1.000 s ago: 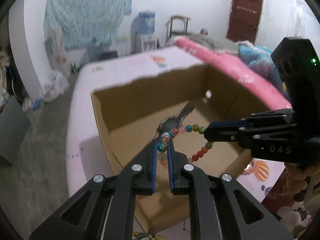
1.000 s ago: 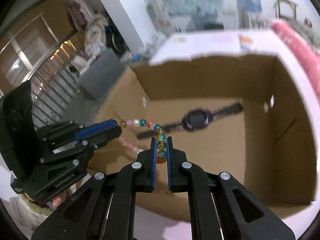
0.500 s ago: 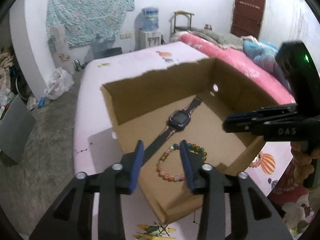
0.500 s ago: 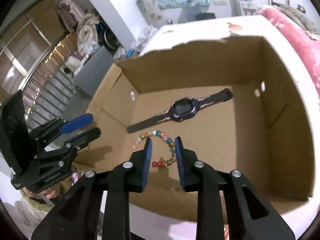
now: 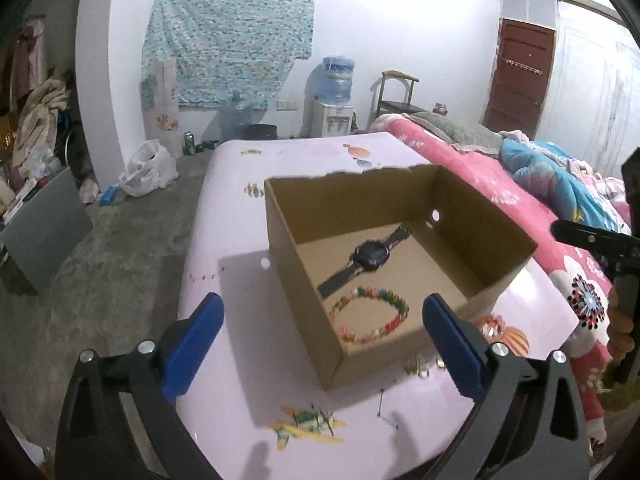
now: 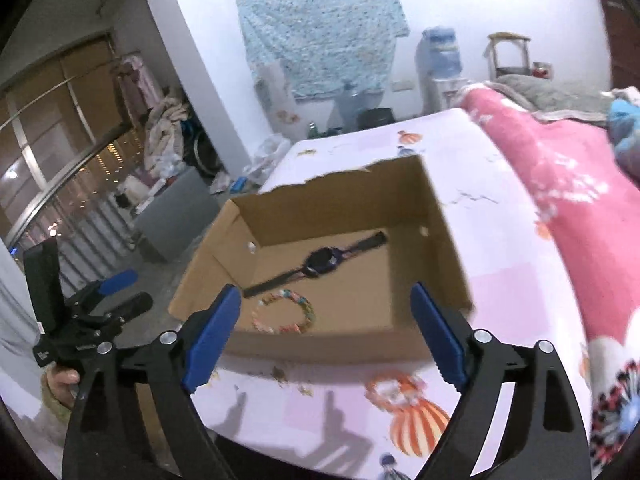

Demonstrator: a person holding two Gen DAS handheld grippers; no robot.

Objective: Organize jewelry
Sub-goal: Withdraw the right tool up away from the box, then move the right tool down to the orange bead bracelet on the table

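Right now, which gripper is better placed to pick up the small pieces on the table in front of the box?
Right, probably. Both grippers' jaws have just been opening, empty. The small pieces lie between the right gripper's fingers; for the left gripper they sit beside one finger.

Each black claw (image 5: 322, 334) has blue pads (image 5: 192, 346) and silver screws.

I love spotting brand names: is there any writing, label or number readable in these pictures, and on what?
No text here can be read.
Left gripper, whose jaws have just been opening with nothing between them: small white print on its black body, too blurred.
Watch: screen dark, no digits.
Cardboard box: no print shows.
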